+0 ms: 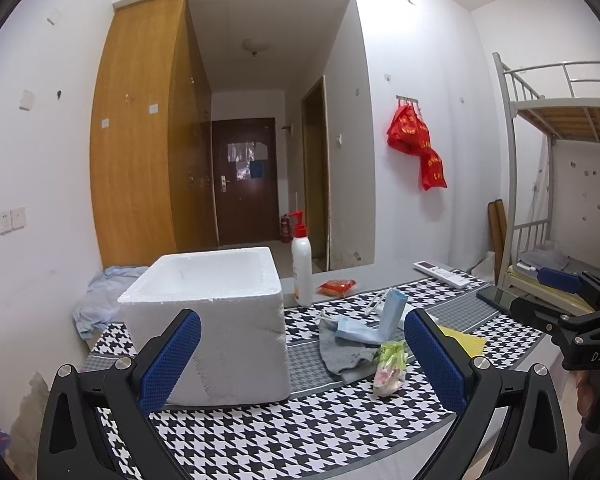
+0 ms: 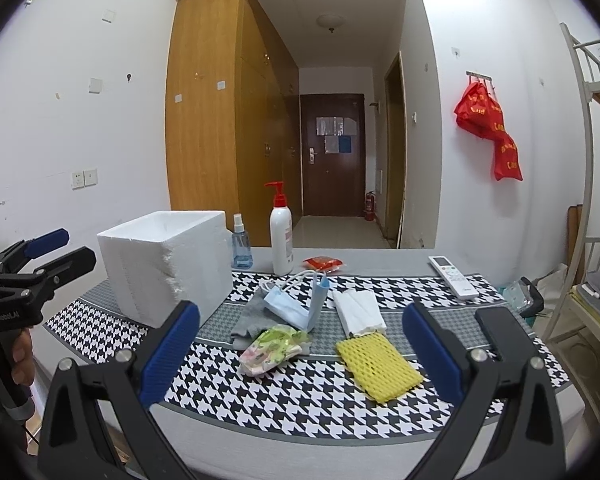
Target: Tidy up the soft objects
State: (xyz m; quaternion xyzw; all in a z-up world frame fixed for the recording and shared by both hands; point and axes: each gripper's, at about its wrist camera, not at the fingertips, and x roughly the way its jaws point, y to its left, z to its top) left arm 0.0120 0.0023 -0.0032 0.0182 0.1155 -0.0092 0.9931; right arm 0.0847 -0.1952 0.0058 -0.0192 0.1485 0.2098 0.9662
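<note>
You hold each hand-held gripper, left (image 1: 302, 356) and right (image 2: 300, 354), jaws apart and empty, before the foam box (image 2: 166, 264); soft items beside it await collecting.

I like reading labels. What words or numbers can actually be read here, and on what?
"DAS": on the black body of the right claw, seen from the left wrist.
"GenRobot.AI": on the body of the left claw, seen from the right wrist.
Red bags on the wall: yellow print, too blurred.
Pump bottle label, remote buttons, door papers: too small.
</note>
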